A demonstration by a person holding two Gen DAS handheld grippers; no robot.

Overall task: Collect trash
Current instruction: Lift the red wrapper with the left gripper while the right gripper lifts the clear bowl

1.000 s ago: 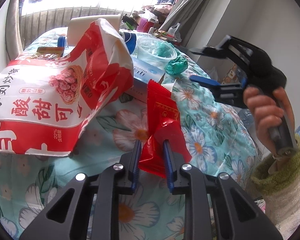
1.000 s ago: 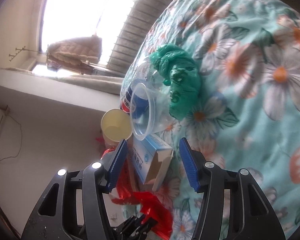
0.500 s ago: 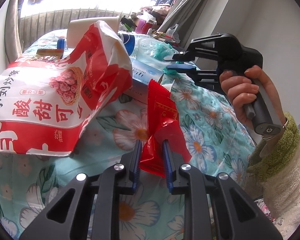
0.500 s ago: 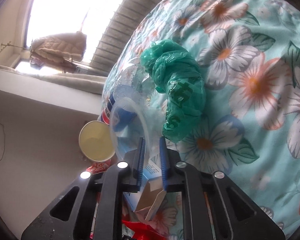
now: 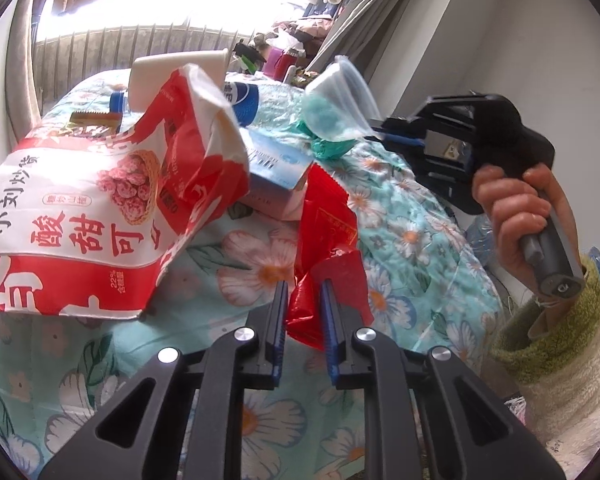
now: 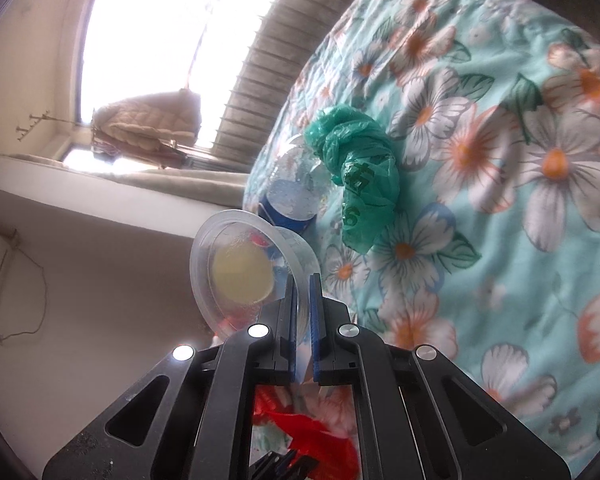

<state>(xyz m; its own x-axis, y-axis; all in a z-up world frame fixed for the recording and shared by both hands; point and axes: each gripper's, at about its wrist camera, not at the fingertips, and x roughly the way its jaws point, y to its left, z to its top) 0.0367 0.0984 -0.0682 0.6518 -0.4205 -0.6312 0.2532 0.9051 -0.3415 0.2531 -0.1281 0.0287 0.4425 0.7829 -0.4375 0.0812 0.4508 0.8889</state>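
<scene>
My left tongs (image 5: 304, 312) had just been closing further and were clamped on a crumpled red wrapper (image 5: 327, 236), low and centre in the left wrist view; the wrapper stood up out of the blue pads toward mid-frame. My right tongs (image 6: 302, 312) were pinched nearly shut on the wall of a clear plastic cup (image 6: 252, 276), just below centre in the right wrist view. The cup's mouth faced the camera and a pale yellow disc showed through its base. In the left wrist view the same cup (image 5: 338, 100) hung in the upper middle, lifted clear of the bed, with my right hand (image 5: 516, 216) on the black handle at the right edge and a green-cuffed sleeve (image 5: 552, 340) under it.

Left of the red wrapper, a large red-and-white snack bag (image 5: 100, 200) filled the left half of that frame. A small light-blue carton (image 5: 276, 164) lay at its right edge, just above the wrapper. A crumpled green plastic bag (image 6: 360, 172) sat upper centre in the right wrist view, touching a clear bottle with a blue label (image 6: 292, 196) on its left. All of this lay on a bed covered in a turquoise flowered quilt (image 6: 500, 160). A bright window (image 5: 160, 8) ran across the top of the left wrist view.
</scene>
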